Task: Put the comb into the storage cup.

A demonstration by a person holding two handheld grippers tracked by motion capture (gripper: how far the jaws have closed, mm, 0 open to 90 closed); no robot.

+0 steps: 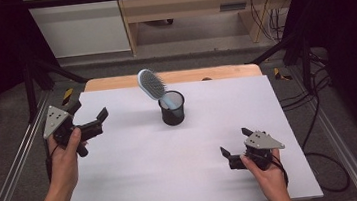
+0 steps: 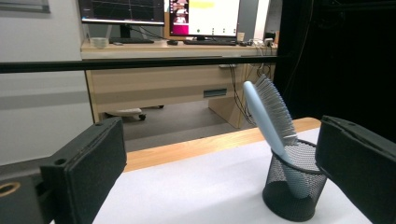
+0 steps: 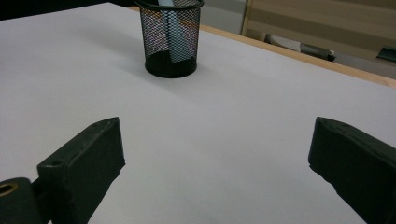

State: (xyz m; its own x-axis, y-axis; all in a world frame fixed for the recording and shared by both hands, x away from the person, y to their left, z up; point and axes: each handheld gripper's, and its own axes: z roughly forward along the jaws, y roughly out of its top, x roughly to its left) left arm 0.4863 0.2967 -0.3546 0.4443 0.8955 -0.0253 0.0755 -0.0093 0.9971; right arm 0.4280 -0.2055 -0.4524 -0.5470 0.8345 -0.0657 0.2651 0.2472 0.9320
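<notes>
Two tongs are held over the bench (image 1: 140, 185), one in each of the person's hands, and both stand with their jaws wide apart and nothing between them. The left tongs (image 1: 89, 116) hang above the bench's left edge, gripped by the left hand (image 1: 64, 157), with the jaws pointing toward the middle of the white sheet. In the left gripper view, the left tongs (image 2: 224, 158) frame the black mesh cup (image 2: 292, 184), which sits just inside the right jaw's edge in the picture but farther off on the sheet. The right tongs (image 1: 235, 142) sit low near the bench's front right part, held by the right hand (image 1: 269, 171), well apart from the cup.

The mesh cup (image 1: 172, 108) stands upright on the white sheet, a little behind the middle of the bench. A pale blue hairbrush (image 1: 154, 85) stands in it handle down, leaning to the left and back in the high view, with its bristled head rising clear of the rim. In the right gripper view, the cup (image 3: 171, 39) shows ahead of the right tongs (image 3: 217, 154), and the hairbrush handle (image 3: 177, 39) can be seen through the mesh, resting against the inside.
</notes>
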